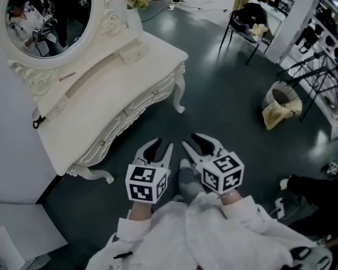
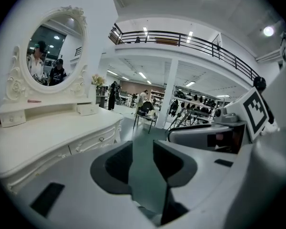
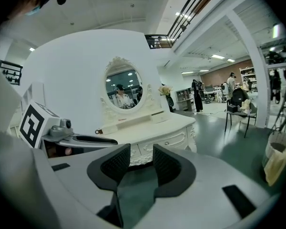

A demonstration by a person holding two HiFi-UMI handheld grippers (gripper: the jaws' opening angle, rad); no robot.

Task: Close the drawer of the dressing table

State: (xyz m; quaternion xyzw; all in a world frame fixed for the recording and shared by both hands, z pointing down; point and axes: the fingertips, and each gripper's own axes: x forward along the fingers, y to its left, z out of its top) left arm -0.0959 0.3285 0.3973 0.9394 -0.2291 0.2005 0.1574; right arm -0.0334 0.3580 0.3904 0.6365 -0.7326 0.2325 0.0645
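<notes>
The white dressing table with an oval mirror stands at the left in the head view. Its drawer fronts run along the curved front and none juts out visibly. My left gripper hangs over the dark floor just right of the table's near leg, open and empty. Close beside it, my right gripper is also open and empty. The left gripper view has the jaws apart, with the drawers off to the left. In the right gripper view the jaws frame the table's drawers ahead.
A vase of flowers stands on the table's far end. A black chair is at the back, and a bin with yellow cloth and a metal rack are at the right. A white box sits bottom left.
</notes>
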